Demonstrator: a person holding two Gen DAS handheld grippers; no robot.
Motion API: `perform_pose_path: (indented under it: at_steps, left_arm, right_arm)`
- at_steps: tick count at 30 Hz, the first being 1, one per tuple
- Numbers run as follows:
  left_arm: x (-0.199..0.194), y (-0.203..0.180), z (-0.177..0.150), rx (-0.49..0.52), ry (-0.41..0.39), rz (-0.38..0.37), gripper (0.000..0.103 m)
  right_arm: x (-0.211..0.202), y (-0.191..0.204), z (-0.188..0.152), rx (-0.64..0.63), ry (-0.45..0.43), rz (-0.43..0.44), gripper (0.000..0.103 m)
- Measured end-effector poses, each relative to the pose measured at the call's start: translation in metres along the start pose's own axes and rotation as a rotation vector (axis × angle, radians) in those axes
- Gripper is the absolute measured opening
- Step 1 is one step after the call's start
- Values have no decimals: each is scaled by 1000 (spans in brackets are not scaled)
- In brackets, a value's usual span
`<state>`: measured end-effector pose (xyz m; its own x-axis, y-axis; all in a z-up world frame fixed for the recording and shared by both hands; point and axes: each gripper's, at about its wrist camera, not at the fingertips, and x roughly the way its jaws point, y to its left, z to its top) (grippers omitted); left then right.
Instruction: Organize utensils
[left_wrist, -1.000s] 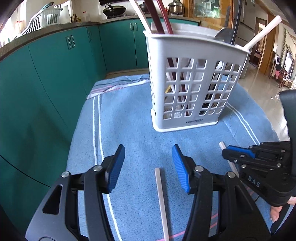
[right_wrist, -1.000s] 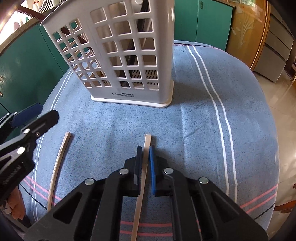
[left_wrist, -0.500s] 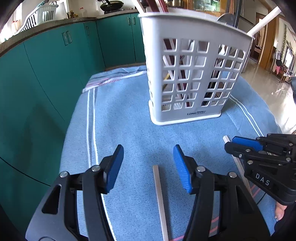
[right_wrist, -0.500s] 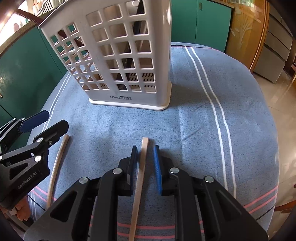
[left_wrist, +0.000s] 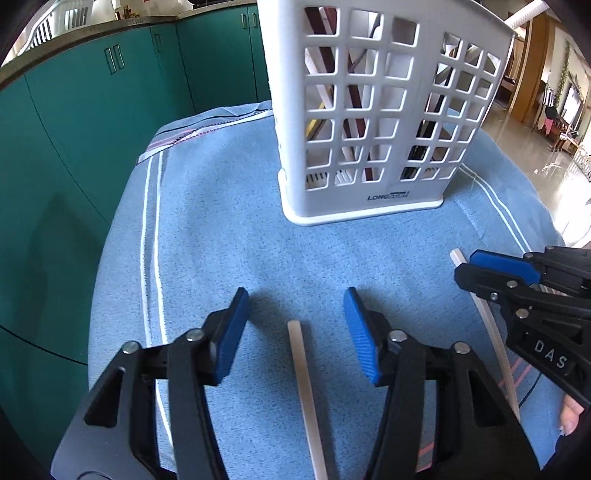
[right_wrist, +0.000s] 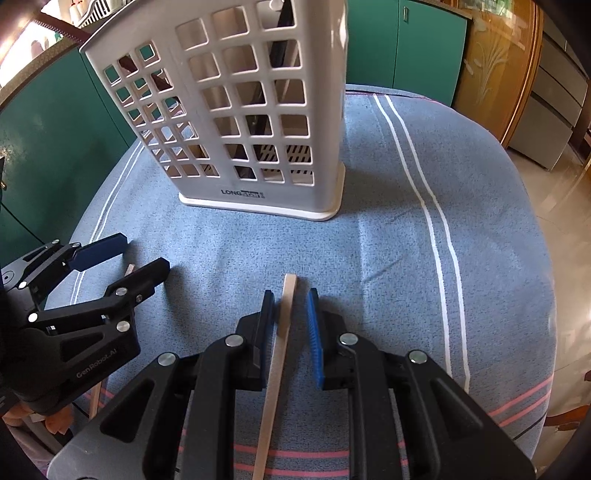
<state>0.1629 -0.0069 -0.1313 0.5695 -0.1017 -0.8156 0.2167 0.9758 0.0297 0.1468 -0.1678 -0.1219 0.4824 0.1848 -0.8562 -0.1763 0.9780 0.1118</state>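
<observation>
Left wrist view, from the left: green cabinets (left_wrist: 74, 147), then blue striped cloth (left_wrist: 221, 221) over the table. At bottom centre, left gripper (left_wrist: 295, 295) low over the cloth, jaws half wide and closing, pads clear of the pale chopstick (left_wrist: 304, 384) lying flat between them. Behind, white utensil basket (left_wrist: 369, 110) upright on the cloth, several utensils inside. Far right, right gripper (left_wrist: 467, 264), jaws narrow but not clamped, astride a second chopstick (left_wrist: 495, 332) flat on the cloth.

Two pale, flat chopsticks (left_wrist: 304, 384) (right_wrist: 279, 339) lie apart on blue striped cloth, near an upright white lattice plastic utensil holder (left_wrist: 373, 122).
</observation>
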Motion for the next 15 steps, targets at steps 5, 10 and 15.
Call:
perform_pose_path:
  at_steps: [5,10,15]
  left_arm:
    - [1,2,0,-5,7,-15,49]
    - [-1,8,-1,-16,20,-57,49]
    - [0,10,0,-8,37,-62,49]
  right_arm:
    - [0,5,-1,-10,1,-12,18]
    - [2,16,-2,-30,0,-35,24]
    - [3,30,-4,-59,0,-69,31]
